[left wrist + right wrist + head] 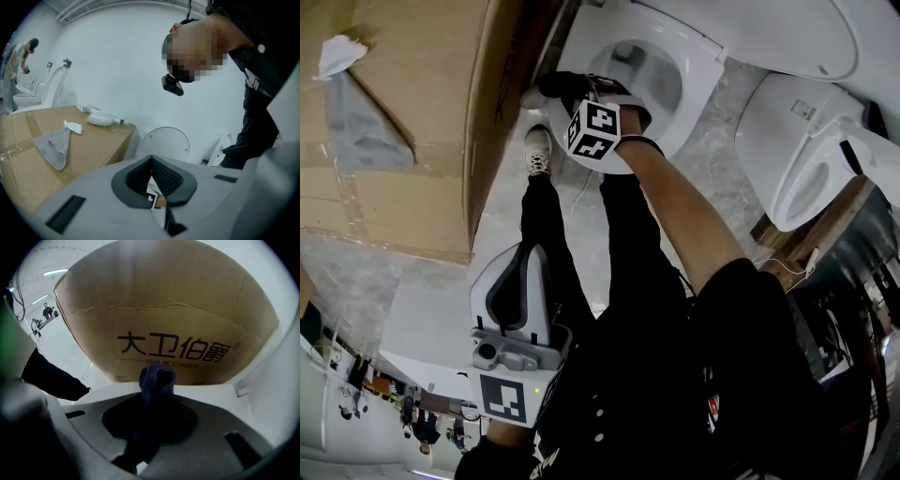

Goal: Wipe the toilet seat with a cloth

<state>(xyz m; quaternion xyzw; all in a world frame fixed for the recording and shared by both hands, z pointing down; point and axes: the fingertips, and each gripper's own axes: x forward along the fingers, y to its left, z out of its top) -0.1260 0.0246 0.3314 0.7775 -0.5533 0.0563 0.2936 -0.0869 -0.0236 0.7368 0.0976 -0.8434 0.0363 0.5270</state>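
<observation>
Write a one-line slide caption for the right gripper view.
Right gripper shut on a dark blue cloth, held by the white toilet seat in front of a printed cardboard box.

A grey marbled floor (pixel 727 141) is seen underfoot, and everything's backed by a plain white wall (pixel 117 56). A big cardboard box (pixel 403 131) with black print is parked on the left, and a spare toilet (pixel 787 141) is stood off to the right. Strip lights (pixel 55 272) are mounted on the ceiling.
</observation>
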